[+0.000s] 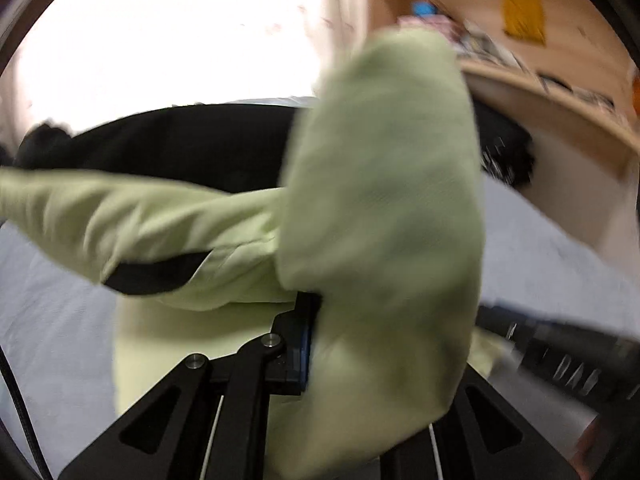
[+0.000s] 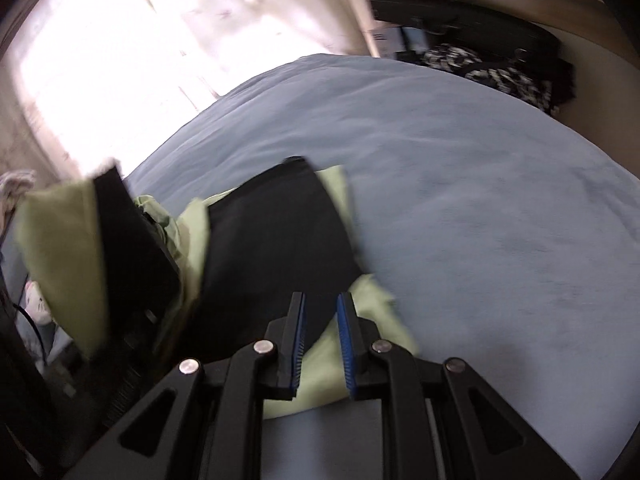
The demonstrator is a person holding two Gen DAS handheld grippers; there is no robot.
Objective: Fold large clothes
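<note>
Your left gripper (image 1: 316, 320) is nearly closed on a fold of the pale green garment (image 1: 380, 200): the cloth comes up from between the fingers, drapes over and hides the right-hand finger, and leaves only the blue-padded left finger (image 1: 304, 344) in sight. From the grip one part of the garment rises in a thick bundle, while another runs away to the left with a black band (image 1: 156, 276) along its edge; motion blur softens it all. Your right gripper (image 2: 321, 320) stands with a narrow gap between its blue pads (image 2: 346, 344). The garment's black panel (image 2: 276, 248) and a green fold lie just past and under the fingertips, and you cannot tell from this view whether the pads pinch the cloth or merely sit over it. The garment is bunched at the near left of the grey-blue bed cover (image 2: 480, 208), partly lifted off it. Beyond, a dark pile (image 1: 192, 140) lies across the bed, with bright curtains (image 2: 120, 40) behind and wooden shelves (image 1: 560, 88) off to the right.
</note>
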